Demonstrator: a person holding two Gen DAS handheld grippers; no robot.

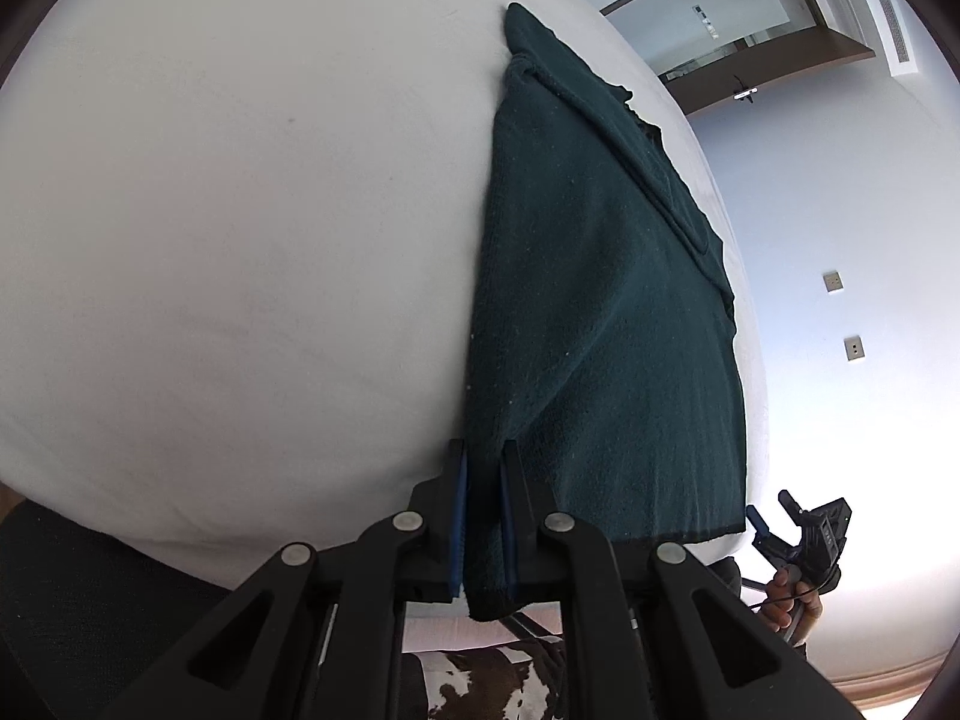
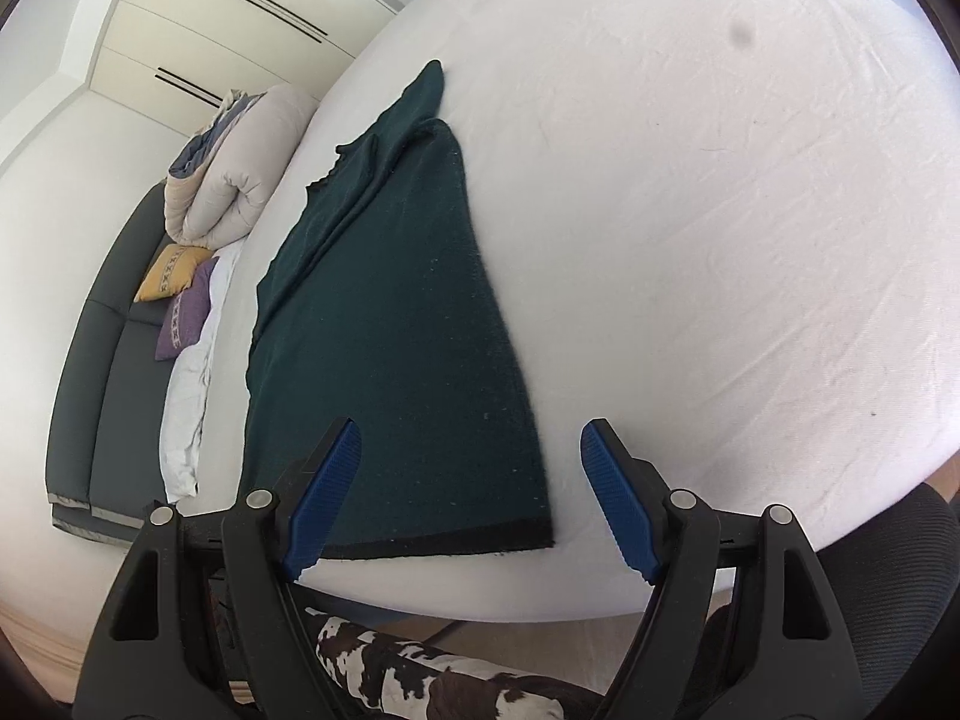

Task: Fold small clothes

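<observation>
A dark green knitted garment (image 1: 600, 300) lies lengthwise on the white bed sheet (image 1: 210, 240), its black-edged hem at the near edge of the bed. My left gripper (image 1: 483, 450) is shut on the hem's left corner, and the cloth bunches between the blue pads. In the left wrist view my right gripper (image 1: 771, 510), held by a hand (image 1: 792, 594), hovers off the hem's other corner. In the right wrist view the garment (image 2: 390, 300) runs away from me. My right gripper (image 2: 471, 438) stands open just above the hem, with nothing pinched.
Beyond the bed's left side stand a rolled duvet (image 2: 240, 168), a yellow cushion (image 2: 171, 279) and a purple cushion (image 2: 186, 306) on a dark sofa (image 2: 102, 390). A cow-pattern rug (image 2: 420, 672) lies on the floor below the bed edge. Wardrobe doors (image 2: 240, 30) line the far wall.
</observation>
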